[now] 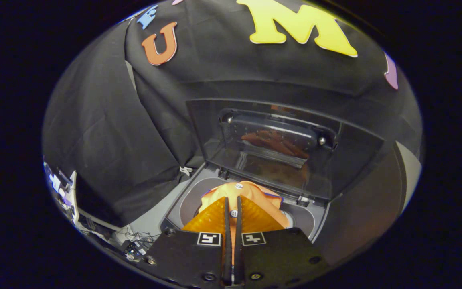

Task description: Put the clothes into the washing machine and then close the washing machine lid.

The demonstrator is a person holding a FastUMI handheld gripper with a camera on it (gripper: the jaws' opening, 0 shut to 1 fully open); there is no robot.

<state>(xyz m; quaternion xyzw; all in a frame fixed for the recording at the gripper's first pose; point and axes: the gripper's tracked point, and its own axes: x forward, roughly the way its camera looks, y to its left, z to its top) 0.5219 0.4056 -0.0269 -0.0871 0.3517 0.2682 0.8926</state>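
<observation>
An orange garment (pixel 251 192) with white buttons and a purple trim hangs over the round drum opening of the top-loading washing machine (pixel 187 202). My gripper (pixel 233 199) is shut on a fold of that garment, its two fingers almost touching with the cloth pinched between them. The garment spreads out just beyond the fingertips, above the drum. The machine's dark see-through lid (pixel 279 140) stands raised behind the opening and mirrors the orange cloth.
Black cloth walls stand behind and to the left of the machine. Cables and small devices (pixel 134 247) lie on the floor left of it. A pale panel (pixel 411 172) shows at the far right.
</observation>
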